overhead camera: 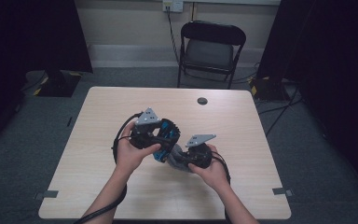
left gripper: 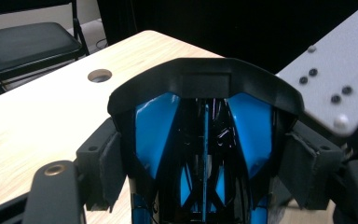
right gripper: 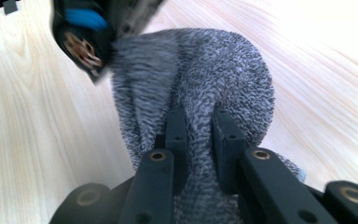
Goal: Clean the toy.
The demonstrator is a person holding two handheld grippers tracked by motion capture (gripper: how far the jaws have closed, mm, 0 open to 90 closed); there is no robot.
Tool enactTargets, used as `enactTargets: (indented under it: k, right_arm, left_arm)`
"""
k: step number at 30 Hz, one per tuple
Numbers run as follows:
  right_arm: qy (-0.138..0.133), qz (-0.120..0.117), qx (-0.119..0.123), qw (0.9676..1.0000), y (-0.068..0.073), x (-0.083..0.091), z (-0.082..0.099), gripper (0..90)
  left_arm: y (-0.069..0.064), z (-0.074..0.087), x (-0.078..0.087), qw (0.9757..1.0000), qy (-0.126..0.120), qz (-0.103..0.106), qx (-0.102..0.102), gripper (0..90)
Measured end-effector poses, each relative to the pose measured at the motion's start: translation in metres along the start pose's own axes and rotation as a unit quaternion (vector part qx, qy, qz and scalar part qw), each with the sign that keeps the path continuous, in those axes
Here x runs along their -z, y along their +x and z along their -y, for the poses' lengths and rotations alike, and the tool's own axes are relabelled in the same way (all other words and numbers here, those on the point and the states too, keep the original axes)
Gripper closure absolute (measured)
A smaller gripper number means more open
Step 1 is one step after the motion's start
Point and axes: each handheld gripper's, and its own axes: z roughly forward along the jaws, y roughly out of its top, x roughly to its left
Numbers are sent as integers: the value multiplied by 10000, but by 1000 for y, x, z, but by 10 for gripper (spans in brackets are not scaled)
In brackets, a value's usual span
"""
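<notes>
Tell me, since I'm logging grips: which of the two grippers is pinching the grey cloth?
The right gripper: its jaws pinch the grey fuzzy cloth, while the left gripper clamps the black-and-blue object.

The blue-and-black object (right gripper: pixel 86 32) is blurred and cut off.

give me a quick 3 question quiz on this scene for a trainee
1. True or false: the right gripper is shut on the grey sock.
2. What does the left gripper hold between its pads? A) a black and blue roller skate B) a mug C) a book
3. What round feature lies in the table near its far edge?

Key: 1 true. 2 A, the black and blue roller skate. 3 a cable hole.
</notes>
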Motion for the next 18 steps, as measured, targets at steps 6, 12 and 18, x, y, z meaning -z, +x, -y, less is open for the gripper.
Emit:
enactTargets:
  k: [6,12,18]
  right_arm:
    - [-116,149,-197,9996,-14,18,7,792]
    - [-375,290,-307,9984,-26,38,-1,792]
    - [-644,392,-379,9964,-33,58,-15,792]
  left_arm:
    - [5,5,4,9999,69,-75,21,254]
    - [6,11,3,9999,149,-73,14,254]
    - [6,20,-1,9997,231,-38,51,254]
